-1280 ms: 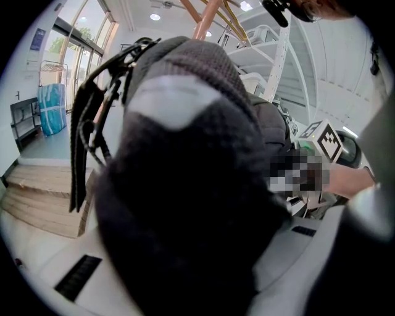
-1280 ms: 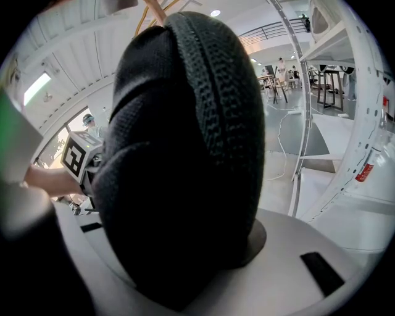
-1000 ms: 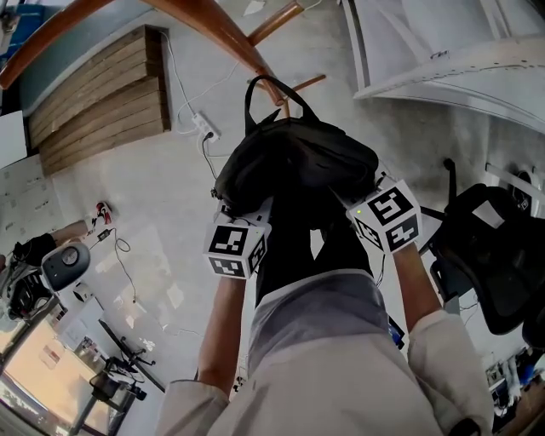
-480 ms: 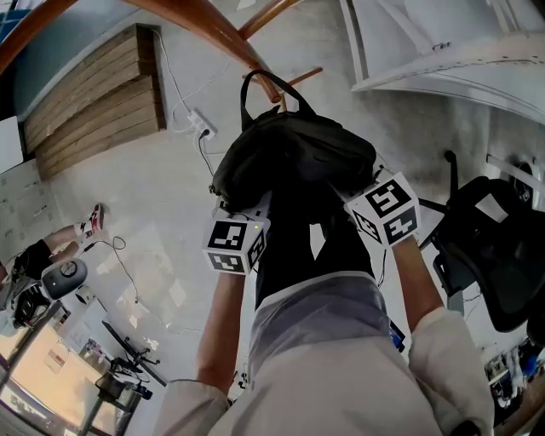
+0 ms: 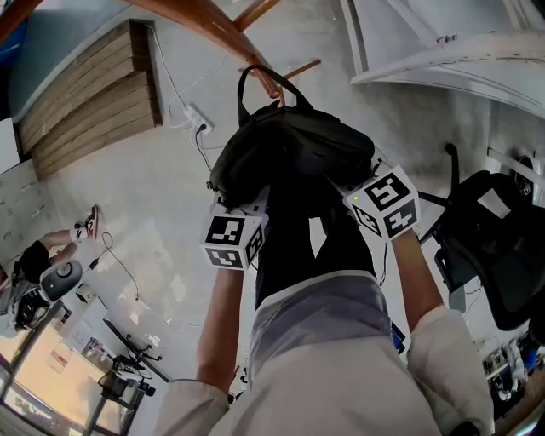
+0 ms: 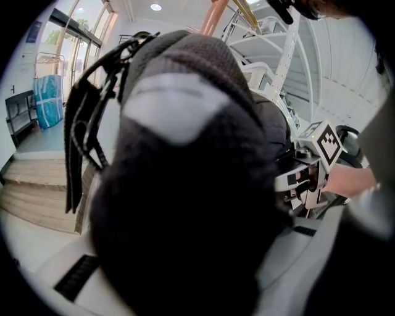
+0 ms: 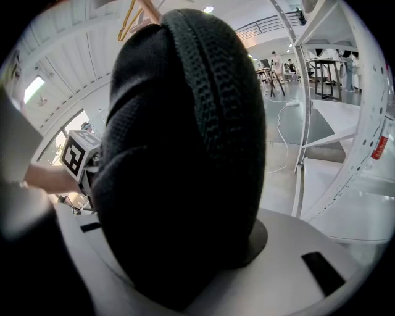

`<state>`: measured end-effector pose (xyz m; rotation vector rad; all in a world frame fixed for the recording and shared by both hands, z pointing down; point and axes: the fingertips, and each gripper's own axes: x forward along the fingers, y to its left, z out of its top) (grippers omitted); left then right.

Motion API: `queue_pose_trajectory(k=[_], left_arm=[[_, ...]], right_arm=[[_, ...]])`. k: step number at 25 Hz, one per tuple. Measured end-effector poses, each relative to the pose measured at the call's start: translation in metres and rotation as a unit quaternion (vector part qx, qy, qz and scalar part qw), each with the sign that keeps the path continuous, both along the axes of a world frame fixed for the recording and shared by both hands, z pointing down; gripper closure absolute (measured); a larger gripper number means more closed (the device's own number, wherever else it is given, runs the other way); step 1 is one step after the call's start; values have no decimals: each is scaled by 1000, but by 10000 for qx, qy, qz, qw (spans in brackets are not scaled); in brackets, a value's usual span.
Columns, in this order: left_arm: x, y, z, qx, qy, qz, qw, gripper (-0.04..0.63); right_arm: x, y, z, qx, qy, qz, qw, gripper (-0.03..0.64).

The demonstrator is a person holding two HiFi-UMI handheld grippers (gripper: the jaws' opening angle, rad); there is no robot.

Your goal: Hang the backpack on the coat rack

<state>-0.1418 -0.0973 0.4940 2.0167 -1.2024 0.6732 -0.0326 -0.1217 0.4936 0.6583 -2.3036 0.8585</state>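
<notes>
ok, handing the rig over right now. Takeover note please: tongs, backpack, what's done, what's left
Grip: left tongs and right tongs are both shut on the backpack, one on each side.
Position: backpack is held up off the floor against the coat rack. Its top handle loops up by a peg; I can't tell whether it's seated.
Done: backpack raised to the rack.
Left: probably check the handle is over the peg, lower until the peg takes the weight, then open both tongs.

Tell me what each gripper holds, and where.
Both clamp the black backpack: left gripper at its lower left side, right gripper at its lower right.
</notes>
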Motion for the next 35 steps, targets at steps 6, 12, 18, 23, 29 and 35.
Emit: queue_pose_trajectory(k=[6, 12, 18, 23, 29, 35], left_arm=[[-1, -6, 8, 99, -29, -26, 9999, 471], [-6, -8, 16, 68, -31, -35, 10000, 470], [-2, -6, 26, -17, -21, -35, 10000, 466], [-4, -7, 33, -103, 26, -34, 9999, 465], [-6, -12, 41, -129, 24, 8, 9999, 461], [-13, -16, 49, -151, -63, 14, 9999, 459]], right_arm=[[0, -3, 8, -30, -15, 23, 10000, 451], [-5, -4, 17, -78, -8, 38, 10000, 451], [0, -3, 27, -149, 29, 28, 9999, 451], [-4, -5, 34, -172, 65, 19, 9998, 450], [-5, -8, 42, -98, 126, 15, 9999, 449], [-11, -12, 52, -82, 122, 35, 9999, 446]])
